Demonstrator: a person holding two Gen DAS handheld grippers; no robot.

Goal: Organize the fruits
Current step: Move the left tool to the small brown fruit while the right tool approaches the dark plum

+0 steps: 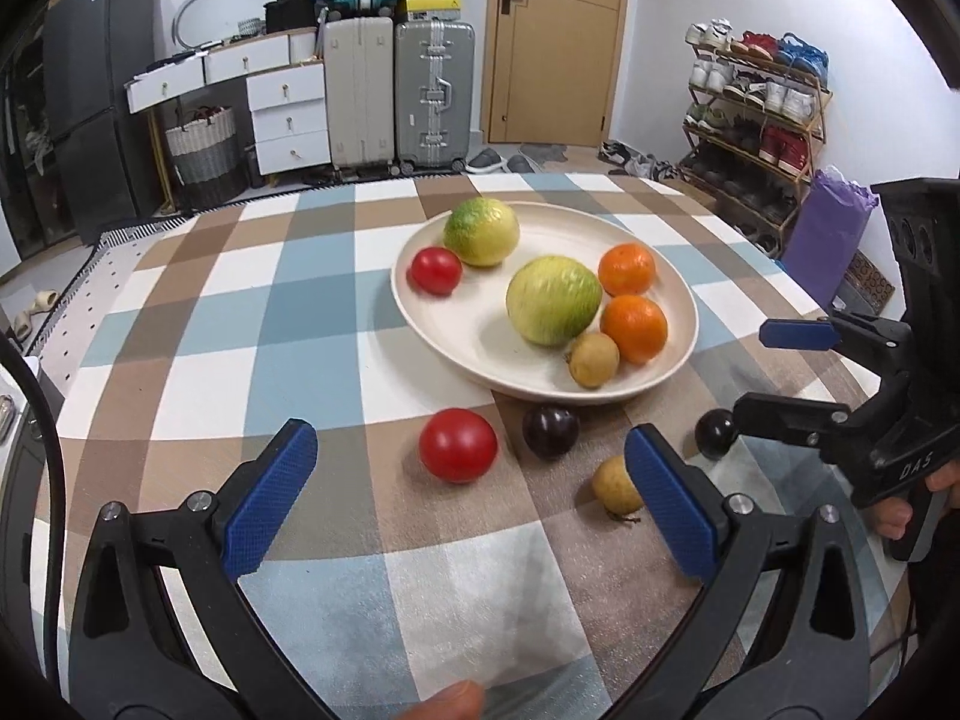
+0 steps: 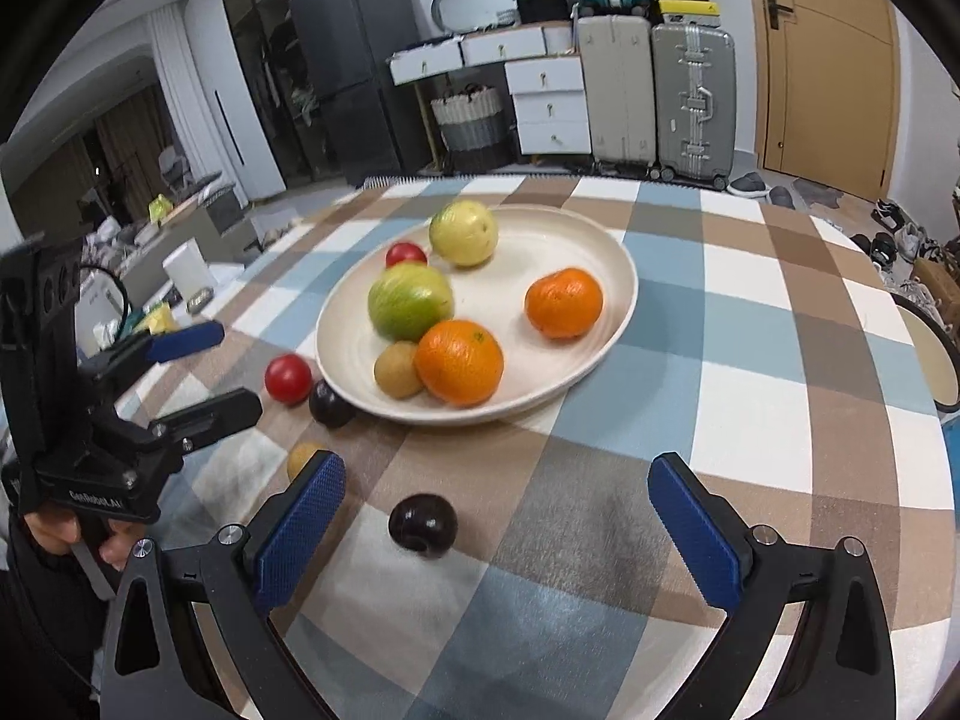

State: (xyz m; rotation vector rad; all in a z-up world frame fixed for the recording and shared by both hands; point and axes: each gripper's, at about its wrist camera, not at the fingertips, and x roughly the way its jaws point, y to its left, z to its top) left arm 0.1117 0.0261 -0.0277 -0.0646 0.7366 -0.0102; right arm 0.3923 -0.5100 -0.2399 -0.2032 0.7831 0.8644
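Note:
A cream plate (image 1: 480, 330) (image 2: 600, 264) holds two green-yellow fruits, two oranges (image 1: 634, 327) (image 2: 459, 361), a small tomato and a kiwi. On the checked cloth in front lie a red tomato (image 1: 458, 444) (image 2: 288, 378), a dark plum (image 1: 550, 431) (image 2: 330, 404), a yellow-brown kiwi (image 1: 614, 485) (image 2: 302, 457) and a second dark plum (image 1: 714, 432) (image 2: 422, 524). My left gripper (image 1: 471, 504) is open and empty, near the tomato. My right gripper (image 2: 498, 531) is open and empty, the second plum between its fingers' line.
The right gripper shows in the left wrist view (image 1: 798, 372), and the left gripper in the right wrist view (image 2: 198, 372). Beyond the table stand suitcases (image 1: 432, 96), white drawers (image 1: 288, 114), a shoe rack (image 1: 756, 114) and a door (image 1: 558, 42).

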